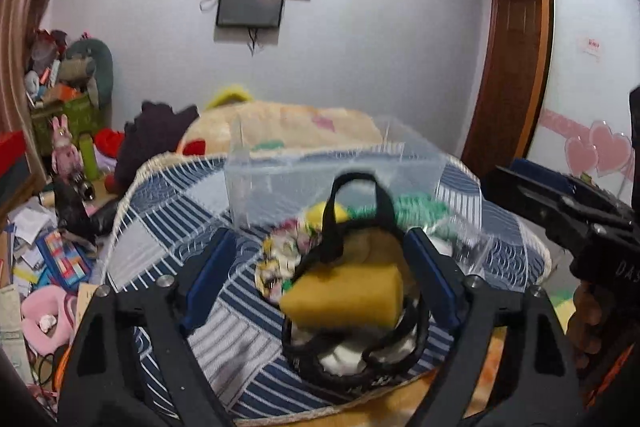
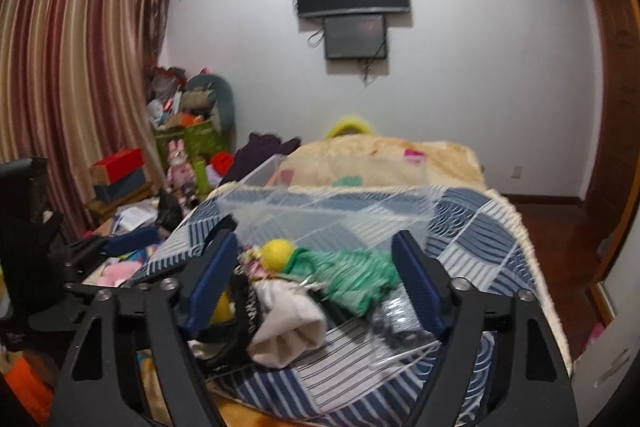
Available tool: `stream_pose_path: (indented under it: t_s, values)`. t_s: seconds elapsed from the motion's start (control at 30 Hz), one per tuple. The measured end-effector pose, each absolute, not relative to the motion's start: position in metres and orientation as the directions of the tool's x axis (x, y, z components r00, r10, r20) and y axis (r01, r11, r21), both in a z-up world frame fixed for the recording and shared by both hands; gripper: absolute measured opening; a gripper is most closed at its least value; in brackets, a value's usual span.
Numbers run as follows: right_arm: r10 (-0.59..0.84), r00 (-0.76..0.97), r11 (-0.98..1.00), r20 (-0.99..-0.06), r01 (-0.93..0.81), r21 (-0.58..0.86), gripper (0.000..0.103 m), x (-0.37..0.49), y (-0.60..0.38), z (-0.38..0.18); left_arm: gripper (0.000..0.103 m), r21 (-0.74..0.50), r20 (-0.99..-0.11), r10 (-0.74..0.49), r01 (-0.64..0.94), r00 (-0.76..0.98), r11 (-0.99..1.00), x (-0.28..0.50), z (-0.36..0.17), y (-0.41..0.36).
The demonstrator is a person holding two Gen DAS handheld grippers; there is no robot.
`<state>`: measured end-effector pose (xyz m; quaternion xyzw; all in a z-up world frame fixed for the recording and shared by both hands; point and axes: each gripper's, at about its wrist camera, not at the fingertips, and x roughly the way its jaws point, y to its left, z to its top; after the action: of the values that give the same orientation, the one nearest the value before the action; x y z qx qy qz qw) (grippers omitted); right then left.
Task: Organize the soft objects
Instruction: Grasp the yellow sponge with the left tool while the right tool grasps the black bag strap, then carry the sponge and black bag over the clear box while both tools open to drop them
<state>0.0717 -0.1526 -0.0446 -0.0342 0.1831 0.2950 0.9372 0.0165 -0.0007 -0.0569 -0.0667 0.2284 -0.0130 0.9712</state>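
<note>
Blue-and-white striped quilting covers the bed where a heap of soft things waits beside a clear plastic bin, evidently set there to receive them. The left gripper frames a yellow sponge lying on a black-strapped bag; its blue pads stand on either side without touching, wide enough to take the sponge. The right gripper likewise brackets a green knitted piece, a yellow ball and a cream cloth, its jaws apart and gripping nothing. Both tools point slightly downward at the pile, apparently lining up a first pick. The bin, just behind the heap, looks empty, so the sorting seems barely begun.
</note>
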Motion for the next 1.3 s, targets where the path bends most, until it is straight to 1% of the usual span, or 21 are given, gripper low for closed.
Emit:
stream_pose_path:
  t_s: [0.07,0.17,0.23,0.4,0.43,0.5,0.6,0.63,0.67,0.73,0.87,1.1,1.3]
  values:
    - [0.558,0.734,0.807,-0.386,-0.588,0.049,0.063,0.072,-0.145,-0.051,0.086,-0.135,-0.460,-0.063,0.001,0.885,0.991,0.018,-0.064,0.000]
    - [0.579,0.696,0.783,-0.424,-0.621,0.049,0.060,0.073,-0.134,-0.060,0.086,-0.123,-0.486,-0.085,0.028,0.870,0.992,0.020,-0.076,-0.004]
    - [0.587,0.680,0.772,-0.440,-0.633,0.051,0.059,0.075,-0.130,-0.064,0.086,-0.105,-0.499,-0.078,0.029,0.863,0.994,0.022,-0.082,-0.006]
    - [0.607,0.622,0.739,-0.494,-0.670,0.065,0.047,0.082,-0.116,-0.076,0.086,-0.112,-0.505,-0.100,0.050,0.857,0.992,0.025,-0.090,-0.006]
    - [0.606,0.614,0.736,-0.506,-0.673,0.064,0.043,0.084,-0.112,-0.078,0.086,-0.106,-0.501,-0.099,0.053,0.860,0.993,0.024,-0.091,-0.007]
    - [0.604,0.590,0.728,-0.535,-0.683,0.069,0.036,0.090,-0.106,-0.083,0.082,-0.096,-0.493,-0.103,0.064,0.864,0.993,0.023,-0.091,-0.007]
    - [0.606,0.570,0.718,-0.555,-0.692,0.074,0.023,0.096,-0.102,-0.090,0.069,-0.099,-0.493,-0.129,0.092,0.860,0.991,0.021,-0.092,-0.009]
    - [0.600,0.573,0.722,-0.559,-0.688,0.070,0.012,0.098,-0.102,-0.092,0.061,-0.102,-0.494,-0.137,0.100,0.859,0.990,0.021,-0.092,-0.010]
    - [0.598,0.571,0.723,-0.563,-0.687,0.071,0.010,0.099,-0.103,-0.093,0.058,-0.106,-0.495,-0.147,0.108,0.856,0.988,0.021,-0.092,-0.010]
    - [0.601,0.574,0.728,-0.557,-0.680,0.085,0.009,0.100,-0.106,-0.093,0.054,-0.108,-0.492,-0.151,0.111,0.857,0.988,0.020,-0.090,-0.011]
    - [0.603,0.596,0.737,-0.530,-0.670,0.085,0.008,0.094,-0.113,-0.089,0.051,-0.114,-0.472,-0.145,0.103,0.870,0.988,0.014,-0.083,-0.010]
    - [0.601,0.620,0.751,-0.504,-0.653,0.093,0.008,0.092,-0.117,-0.082,0.051,-0.154,-0.420,-0.108,0.047,0.901,0.987,0.005,-0.058,0.014]
    - [0.596,0.665,0.770,-0.449,-0.633,0.085,0.008,0.089,-0.132,-0.058,0.051,-0.166,-0.378,-0.065,0.002,0.924,0.986,0.010,-0.034,0.034]
